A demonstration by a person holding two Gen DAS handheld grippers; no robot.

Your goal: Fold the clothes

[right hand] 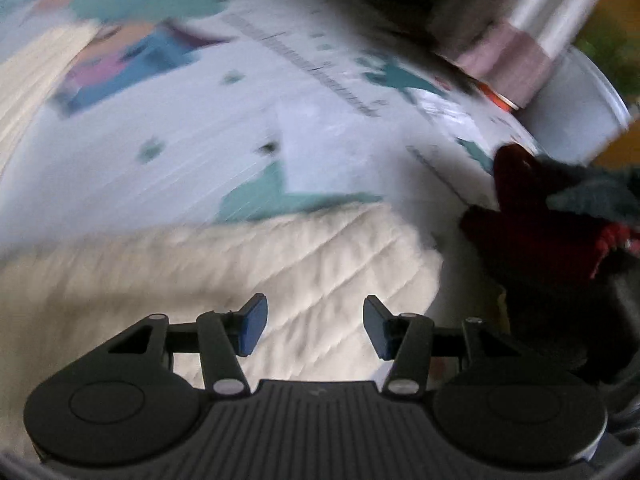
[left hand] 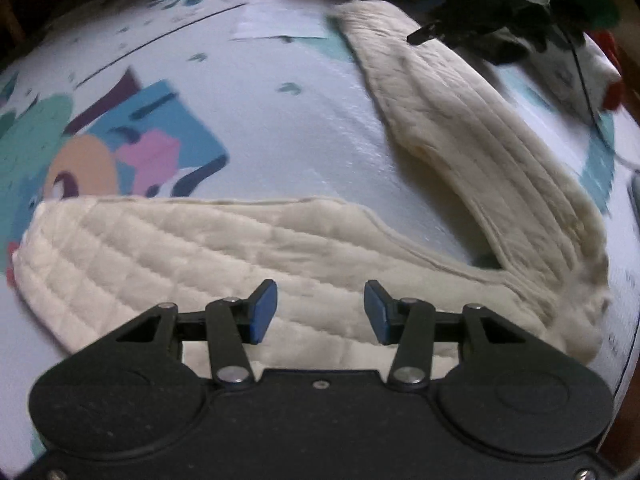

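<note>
The left gripper stood wide apart, holding nothing, over the near leg of the cream quilted trousers spread on the patterned mat. The right gripper gaped as wide, empty, above the blurred cream fabric. Only the right wrist view showed a dark red garment beyond.

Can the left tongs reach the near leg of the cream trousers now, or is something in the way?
Probably yes. The left tongs are open right above the near leg of the cream trousers, with nothing between them.
</note>
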